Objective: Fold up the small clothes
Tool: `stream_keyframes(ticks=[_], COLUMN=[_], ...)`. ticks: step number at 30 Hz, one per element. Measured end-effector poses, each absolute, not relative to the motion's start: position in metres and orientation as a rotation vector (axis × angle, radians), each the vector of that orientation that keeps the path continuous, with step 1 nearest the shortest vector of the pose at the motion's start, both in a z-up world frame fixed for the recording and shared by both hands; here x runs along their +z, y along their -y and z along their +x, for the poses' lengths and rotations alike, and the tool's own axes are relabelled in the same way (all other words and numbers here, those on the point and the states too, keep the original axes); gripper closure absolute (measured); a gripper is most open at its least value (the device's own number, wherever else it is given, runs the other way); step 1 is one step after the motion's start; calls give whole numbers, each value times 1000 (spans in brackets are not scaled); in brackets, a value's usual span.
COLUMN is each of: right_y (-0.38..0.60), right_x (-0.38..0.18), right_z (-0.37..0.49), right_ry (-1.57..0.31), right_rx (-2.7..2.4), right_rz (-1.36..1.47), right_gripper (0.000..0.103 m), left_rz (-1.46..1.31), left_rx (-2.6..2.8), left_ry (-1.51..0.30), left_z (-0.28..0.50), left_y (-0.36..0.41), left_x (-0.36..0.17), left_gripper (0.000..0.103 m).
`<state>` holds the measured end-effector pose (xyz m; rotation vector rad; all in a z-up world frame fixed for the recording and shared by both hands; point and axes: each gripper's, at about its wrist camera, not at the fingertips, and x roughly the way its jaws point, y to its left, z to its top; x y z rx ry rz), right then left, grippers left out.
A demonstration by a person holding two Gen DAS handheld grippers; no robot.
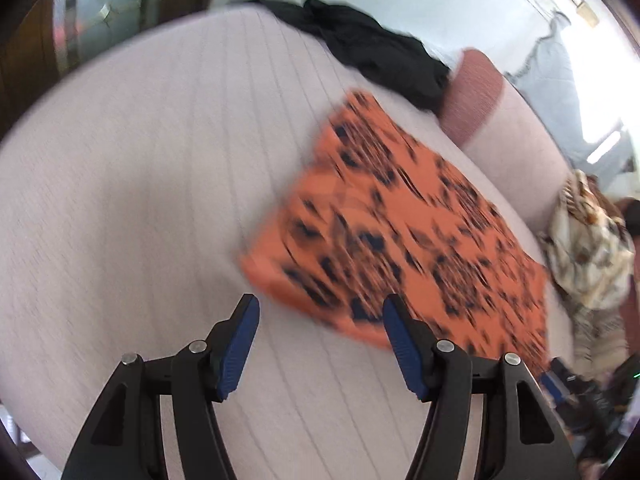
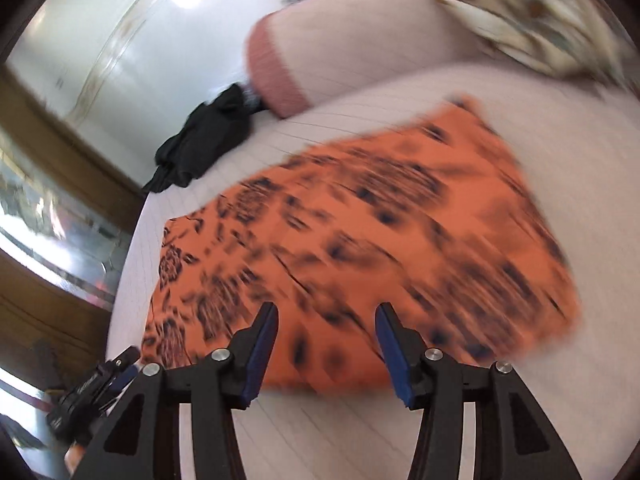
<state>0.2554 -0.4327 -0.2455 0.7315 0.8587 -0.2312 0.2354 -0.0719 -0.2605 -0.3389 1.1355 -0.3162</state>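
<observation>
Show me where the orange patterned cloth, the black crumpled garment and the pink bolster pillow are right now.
Orange patterned cloth [image 2: 360, 240]: right wrist view, middle of the spread fabric.
Black crumpled garment [image 2: 204, 140]: right wrist view, centre of the heap.
Pink bolster pillow [image 1: 476, 92]: left wrist view, its darker ribbed end.

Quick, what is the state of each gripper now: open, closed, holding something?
Left gripper: open, holding nothing, above the bed beside the orange cloth.
Right gripper: open, holding nothing, over the orange cloth.
</observation>
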Motion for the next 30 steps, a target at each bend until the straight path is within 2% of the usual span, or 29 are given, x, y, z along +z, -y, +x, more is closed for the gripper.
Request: stream_keyframes(ticks=[5,8,11,17,22,23,24,25,26,27,28,29,30], right_y=[460,475,488,509,523,524,523,523,522,521,523,524,525], right_x=[-281,-309,-330,-341,-348,-348,-347,-345,-343,-342,-341,-343,-347], right_z=[188,173,176,193,214,220,226,231,236,241,246,249,250], right_ry=[-810,-764,-723,-634,-533,-523,-509,-504,-508,-524,-541,-562,-570], right_rx=[-265,-273,-255,-220,-218,-221,-222,-221,-223,-236,-252,-270,-280], right_rz=[950,1130,1283,1359,1405,1389,1366,1347,1324,1295,1277,1265,1269], right_gripper=[41,35,33,33,32,32,32,33,36,48,58,78,82], left_rz=[-371,-421,-489,-590,-643,-657,-663,-653,-643,-634,-639,-657,-661], left_rx=[-418,-416,-387,-316,-273,-264,-246,-226,-222,-213,-206,-207,-205], left_ry=[-1224,-1244,-1224,-1158,-1067,-1047,-1024,-1009,-1007,-1017,-1020,-1009,-1002], left_z=[224,231,243,272,279,279,279,280,282,285,288,289,290], left_y=[95,97,96,105,104,103,102,101,98,98,97,95,96], left_x=[-276,-283,-285,-293,-294,-295,-295,-295,-297,-301,-305,-307,-307], left_gripper=[38,29,22,5,4,7,21,45,58,73,73,74,74])
